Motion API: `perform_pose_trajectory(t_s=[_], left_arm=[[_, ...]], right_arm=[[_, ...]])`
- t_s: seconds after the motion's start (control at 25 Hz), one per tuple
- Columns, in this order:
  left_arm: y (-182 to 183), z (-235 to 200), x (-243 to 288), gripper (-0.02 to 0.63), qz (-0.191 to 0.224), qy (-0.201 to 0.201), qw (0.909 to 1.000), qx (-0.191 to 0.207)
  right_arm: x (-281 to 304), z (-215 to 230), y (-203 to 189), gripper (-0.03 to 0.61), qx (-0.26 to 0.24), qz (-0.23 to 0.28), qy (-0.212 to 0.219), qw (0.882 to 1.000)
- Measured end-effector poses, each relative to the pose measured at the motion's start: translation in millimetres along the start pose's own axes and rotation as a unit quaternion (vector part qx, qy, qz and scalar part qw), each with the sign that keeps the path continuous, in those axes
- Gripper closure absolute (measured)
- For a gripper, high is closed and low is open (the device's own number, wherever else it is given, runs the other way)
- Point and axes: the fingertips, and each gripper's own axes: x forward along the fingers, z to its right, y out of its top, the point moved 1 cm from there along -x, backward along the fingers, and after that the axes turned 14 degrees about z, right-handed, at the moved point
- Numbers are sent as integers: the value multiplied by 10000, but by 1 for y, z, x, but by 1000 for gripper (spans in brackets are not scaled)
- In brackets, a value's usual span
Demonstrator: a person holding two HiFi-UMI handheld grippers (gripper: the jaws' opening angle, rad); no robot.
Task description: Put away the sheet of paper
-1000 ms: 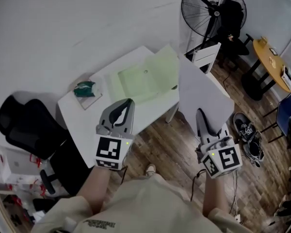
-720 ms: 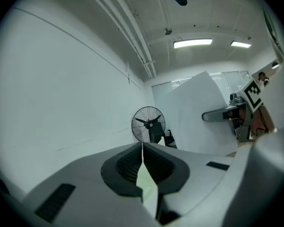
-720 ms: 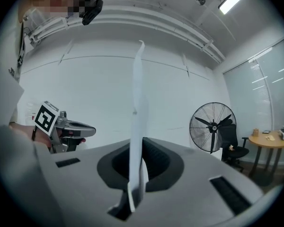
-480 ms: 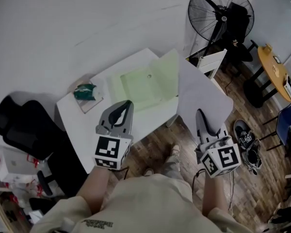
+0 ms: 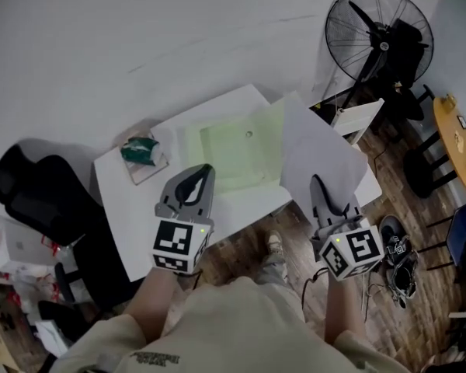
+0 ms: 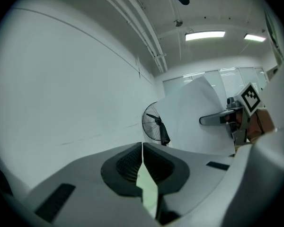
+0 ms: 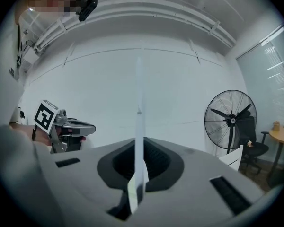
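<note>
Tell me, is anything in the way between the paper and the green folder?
Nothing visible. The right gripper holds the sheet of paper just right of the open green folder. The left gripper, shut and empty, hovers off the folder's near edge.

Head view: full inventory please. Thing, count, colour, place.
sheet of paper: 1, white, held up over the table's right end
folder: 1, pale green, flat on the table
teal item: 1, teal, table's left corner
table: 1, white, centre
fan: 1, black, floor, upper right
white chair: 1, white, below the fan
office chair: 1, black, left of the table
round table: 1, yellow, right edge
shoes: 1 pair, dark, floor at right
left tongs: 1, grey, shut, nothing held, over the table's near edge
right tongs: 1, grey, shut on the sheet's lower edge
</note>
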Motion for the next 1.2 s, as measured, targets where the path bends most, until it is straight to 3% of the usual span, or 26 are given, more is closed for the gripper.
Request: perform_pose_trajectory(t_s=[0.52, 0.8, 1.2], left_arm=[[-20, -34, 92, 588, -478, 1102, 9927, 122], [-29, -41, 133, 588, -712, 1661, 9833, 232], [-50, -42, 156, 588, -1044, 2324, 9667, 260]], right_arm=[[120, 83, -59, 555, 307, -636, 1102, 9914], [171, 117, -94, 555, 822, -1026, 1730, 9761], [212, 135, -151, 555, 1706, -1589, 2348, 9437]])
